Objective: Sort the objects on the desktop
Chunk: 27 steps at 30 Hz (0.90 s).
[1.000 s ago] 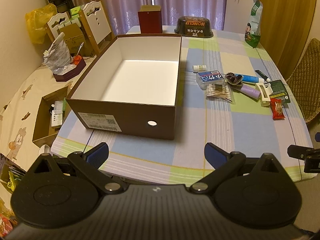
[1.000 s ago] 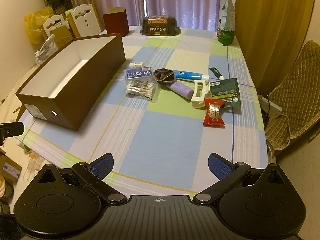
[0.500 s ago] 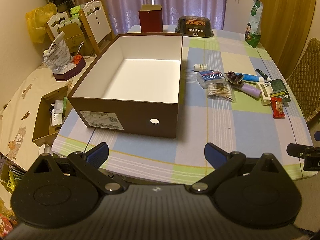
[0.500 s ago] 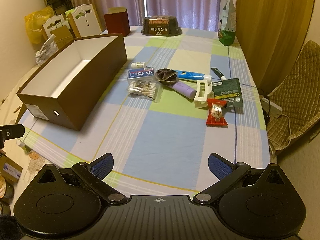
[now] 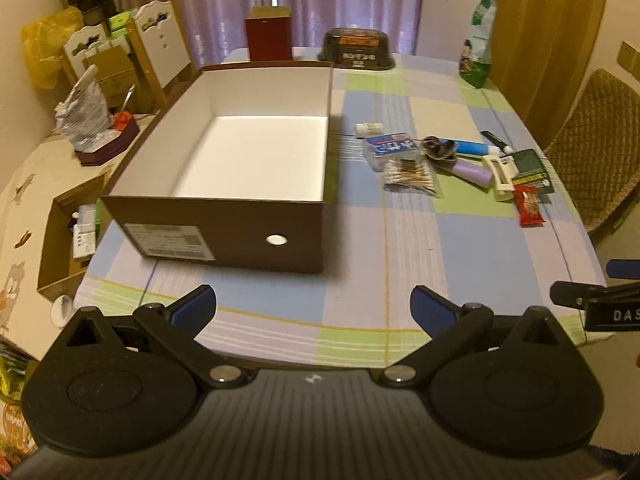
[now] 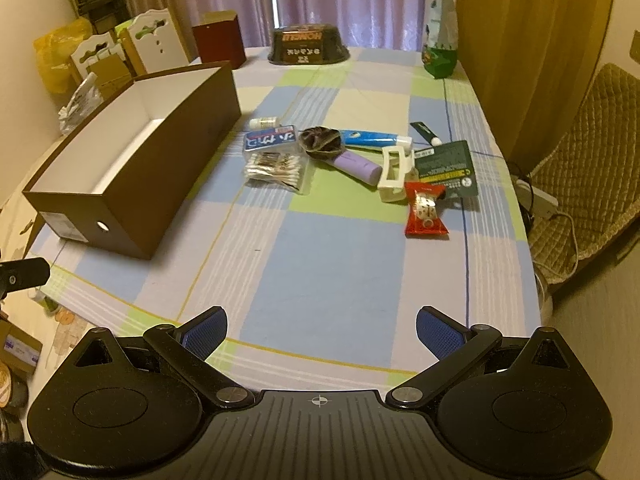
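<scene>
An empty brown box (image 5: 216,236) (image 6: 168,176) with a white inside stands on the left of the checked tablecloth. To its right lies a cluster of small items: a cotton swab pack (image 6: 276,166), a blue-labelled case (image 6: 270,140), a dark scrunchie (image 6: 322,142), a blue tube (image 6: 374,139), a purple bottle (image 6: 356,164), a white hair clip (image 6: 394,174), a red snack packet (image 6: 425,210) and a dark green sachet (image 6: 446,168). My left gripper (image 5: 312,306) is open in front of the box. My right gripper (image 6: 322,328) is open above the table's near edge, well short of the items.
A dark bowl (image 6: 308,46), a red box (image 6: 219,42) and a green snack bag (image 6: 440,40) stand at the table's far end. A padded chair (image 6: 588,184) is on the right; a side table with an open carton (image 5: 68,236) lies to the left.
Both grippers have drifted slightly forward and the views have shifted a little; the box and the items lie where they were. Both grippers stay open.
</scene>
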Tool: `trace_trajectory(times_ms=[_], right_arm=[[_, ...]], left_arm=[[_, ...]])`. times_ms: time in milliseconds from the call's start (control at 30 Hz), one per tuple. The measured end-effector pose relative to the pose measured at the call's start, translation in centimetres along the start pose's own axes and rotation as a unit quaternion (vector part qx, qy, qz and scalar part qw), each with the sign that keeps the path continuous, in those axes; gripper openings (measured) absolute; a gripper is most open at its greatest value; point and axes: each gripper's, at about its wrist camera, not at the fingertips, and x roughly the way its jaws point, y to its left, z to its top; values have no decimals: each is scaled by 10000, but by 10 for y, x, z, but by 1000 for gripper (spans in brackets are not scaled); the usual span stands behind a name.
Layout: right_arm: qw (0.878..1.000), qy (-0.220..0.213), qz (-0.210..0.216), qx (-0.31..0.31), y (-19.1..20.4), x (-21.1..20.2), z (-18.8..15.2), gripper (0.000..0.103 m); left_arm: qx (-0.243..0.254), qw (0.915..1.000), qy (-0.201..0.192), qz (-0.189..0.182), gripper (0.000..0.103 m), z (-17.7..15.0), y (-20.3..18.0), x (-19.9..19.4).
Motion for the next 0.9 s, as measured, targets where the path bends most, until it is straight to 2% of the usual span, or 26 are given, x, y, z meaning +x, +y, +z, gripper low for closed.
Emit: trace_trajectory(times_ms=[200,433,533,900], right_arm=[[9998,55,46,160,-16,7,4,103],[9992,-234,24,330,-46,10,12,103],[9990,-329,-50,315,-58,12,17,103],[9981,70,-181,591,-111,44,35,103]], left_arm=[[71,9998,35,-190,102,8,-13,10],[187,9988,-179,-425,102,21,-37,20],[265,9979,-133,-570,102,27,-51,30],[624,9951,60,-764,102,59,-96,69]])
